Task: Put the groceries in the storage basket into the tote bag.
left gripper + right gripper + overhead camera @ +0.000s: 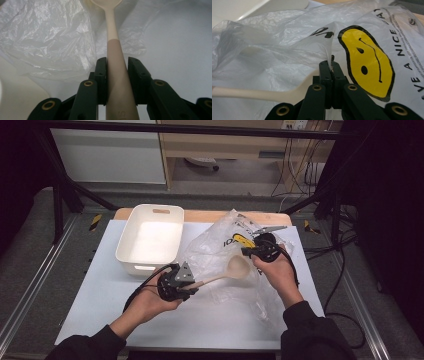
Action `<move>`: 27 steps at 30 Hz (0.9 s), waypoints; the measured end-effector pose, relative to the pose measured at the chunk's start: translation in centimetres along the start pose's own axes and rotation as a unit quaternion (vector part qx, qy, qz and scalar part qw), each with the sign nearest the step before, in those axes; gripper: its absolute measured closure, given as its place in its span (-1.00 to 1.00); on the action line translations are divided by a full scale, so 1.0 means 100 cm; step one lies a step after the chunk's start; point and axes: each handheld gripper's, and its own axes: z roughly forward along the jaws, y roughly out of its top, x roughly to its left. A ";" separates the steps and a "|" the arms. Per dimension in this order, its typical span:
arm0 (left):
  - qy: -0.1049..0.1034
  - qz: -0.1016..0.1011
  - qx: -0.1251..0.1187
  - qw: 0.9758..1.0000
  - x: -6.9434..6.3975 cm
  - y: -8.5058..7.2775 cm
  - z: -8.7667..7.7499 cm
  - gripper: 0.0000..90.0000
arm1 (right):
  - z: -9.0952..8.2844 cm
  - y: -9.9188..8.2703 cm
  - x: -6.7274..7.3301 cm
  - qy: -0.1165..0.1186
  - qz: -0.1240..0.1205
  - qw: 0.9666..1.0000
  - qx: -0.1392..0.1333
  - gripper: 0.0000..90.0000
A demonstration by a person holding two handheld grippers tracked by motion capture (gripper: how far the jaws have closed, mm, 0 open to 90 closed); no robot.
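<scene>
My left gripper [192,287] is shut on the tan handle of a cream spoon [232,270]; in the left gripper view the handle [117,75] runs up between the two pads to the bowl at the top edge. The spoon's bowl lies at the mouth of a clear plastic bag [225,255] printed with a yellow smiley face [368,65]. My right gripper [248,251] is shut on a thin edge of that bag [329,53] and holds it lifted. In the right gripper view the spoon [252,93] passes low at the left, beneath the film.
A white rectangular bin [150,240] stands at the back left of the white table [100,295]. The crumpled bag spreads over the table's right half. Black frame legs and cables stand beyond the table's far and right edges.
</scene>
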 end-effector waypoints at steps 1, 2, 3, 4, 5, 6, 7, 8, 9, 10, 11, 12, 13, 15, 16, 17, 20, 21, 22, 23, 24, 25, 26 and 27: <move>0.001 -0.001 -0.001 1.000 0.001 0.001 0.000 0.55 | 0.000 0.000 0.001 0.000 -0.001 1.000 0.002 1.00; 0.002 -0.003 -0.005 1.000 0.002 0.002 0.002 0.55 | 0.000 0.000 0.002 0.001 -0.002 1.000 0.003 1.00; 0.002 -0.003 -0.007 1.000 0.003 0.004 0.003 0.55 | 0.000 0.000 0.004 0.002 -0.002 1.000 0.002 1.00; 0.003 -0.003 -0.008 1.000 0.004 0.005 0.005 0.55 | 0.000 0.000 0.006 0.003 -0.004 1.000 0.003 1.00; 0.003 -0.003 -0.010 1.000 0.005 0.007 0.006 0.55 | 0.001 0.000 0.008 0.004 -0.008 1.000 0.002 1.00; 0.003 -0.003 -0.011 1.000 0.005 0.009 0.008 0.55 | 0.002 0.000 0.009 0.004 -0.008 1.000 0.002 1.00; 0.002 -0.003 -0.012 1.000 0.006 0.012 0.011 0.55 | 0.003 0.000 0.011 0.005 -0.010 1.000 0.002 1.00; 0.001 -0.001 -0.012 1.000 0.007 0.014 0.013 0.55 | 0.004 0.000 0.013 0.007 -0.011 1.000 0.003 1.00; 0.001 -0.001 -0.012 1.000 0.007 0.016 0.016 0.55 | 0.005 0.000 0.014 0.008 -0.011 1.000 0.004 1.00; 0.002 0.000 -0.012 1.000 0.007 0.018 0.019 0.55 | 0.006 0.000 0.015 0.009 -0.012 1.000 0.004 1.00; 0.003 -0.001 -0.012 1.000 0.008 0.020 0.021 0.55 | 0.007 0.000 0.016 0.009 -0.013 1.000 0.004 1.00; 0.003 -0.003 -0.012 1.000 0.008 0.022 0.024 0.55 | 0.007 0.000 0.016 0.010 -0.014 1.000 0.004 1.00; 0.003 -0.004 -0.014 1.000 0.009 0.023 0.025 0.55 | 0.008 -0.001 0.017 0.011 -0.012 1.000 0.004 1.00; 0.000 -0.004 -0.017 1.000 0.010 0.026 0.030 0.55 | 0.009 -0.002 0.018 0.014 -0.013 1.000 0.005 1.00; -0.001 -0.004 -0.019 1.000 0.010 0.027 0.032 0.55 | 0.010 -0.002 0.018 0.014 -0.013 1.000 0.004 1.00; -0.002 -0.006 -0.021 1.000 0.010 0.028 0.034 0.55 | 0.010 -0.002 0.018 0.015 -0.014 1.000 0.004 1.00; -0.005 -0.006 -0.022 1.000 0.011 0.030 0.039 0.55 | 0.011 -0.003 0.020 0.017 -0.013 1.000 0.005 1.00; -0.006 -0.005 -0.022 1.000 0.011 0.031 0.041 0.55 | 0.011 -0.003 0.020 0.018 -0.013 1.000 0.004 1.00; -0.007 -0.004 -0.022 1.000 0.011 0.032 0.043 0.55 | 0.012 -0.002 0.021 0.019 -0.013 1.000 0.002 1.00; -0.009 -0.003 -0.023 1.000 0.010 0.032 0.044 0.55 | 0.012 -0.002 0.022 0.022 -0.014 1.000 0.001 1.00; -0.008 -0.002 -0.024 1.000 0.010 0.033 0.046 0.55 | 0.012 -0.002 0.023 0.023 -0.014 1.000 0.002 1.00; -0.009 -0.002 -0.024 1.000 0.010 0.034 0.047 0.55 | 0.013 -0.002 0.024 0.025 -0.015 1.000 0.002 1.00; -0.009 -0.002 -0.024 1.000 0.010 0.035 0.049 0.55 | 0.013 -0.002 0.025 0.026 -0.015 1.000 0.002 1.00; -0.009 -0.001 -0.024 1.000 0.009 0.035 0.050 0.55 | 0.013 -0.002 0.026 0.028 -0.016 0.999 0.002 1.00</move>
